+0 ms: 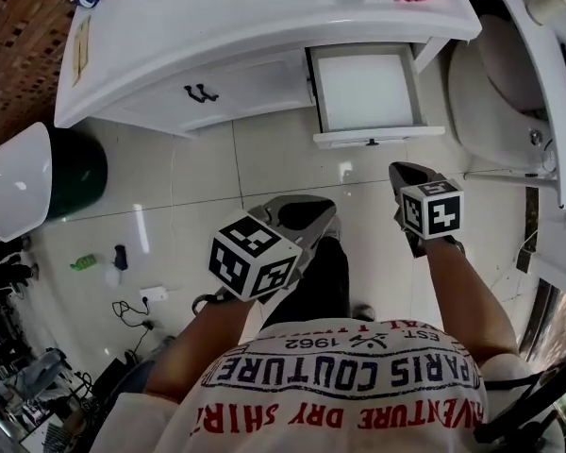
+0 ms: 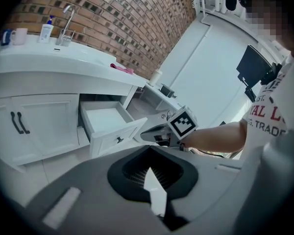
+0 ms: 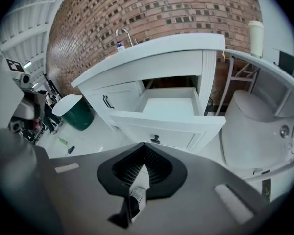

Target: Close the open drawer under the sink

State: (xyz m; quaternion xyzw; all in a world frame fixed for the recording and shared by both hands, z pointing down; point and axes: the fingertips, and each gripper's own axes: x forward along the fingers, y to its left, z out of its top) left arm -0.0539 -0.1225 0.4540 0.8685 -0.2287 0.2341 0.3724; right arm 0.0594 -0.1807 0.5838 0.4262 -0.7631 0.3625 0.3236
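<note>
The drawer [image 1: 377, 137] is seen pulled out from the right end of the white vanity [image 1: 255, 26], under the countertop, and its white inside is shown bare. To its left, the cabinet door with two black handles [image 1: 201, 92] is shut. Both grippers are held over the tiled floor [image 1: 189, 177], on the near side of the drawer and apart from it. The right gripper [image 1: 406, 173] is held just near of the drawer front and its small dark knob [image 1: 371, 142], while the left gripper [image 1: 307, 213] is held nearer still and further left. In the left gripper view the jaws of the left gripper [image 2: 148, 148] are seen brought together at their tips with nothing between them, and the same is seen of the right gripper [image 3: 143, 145] in its own view, where the drawer [image 3: 171, 126] is faced directly. A toilet [image 1: 495, 92] is found to the right of the drawer, and a green bin [image 1: 75, 173] far to the left.
</note>
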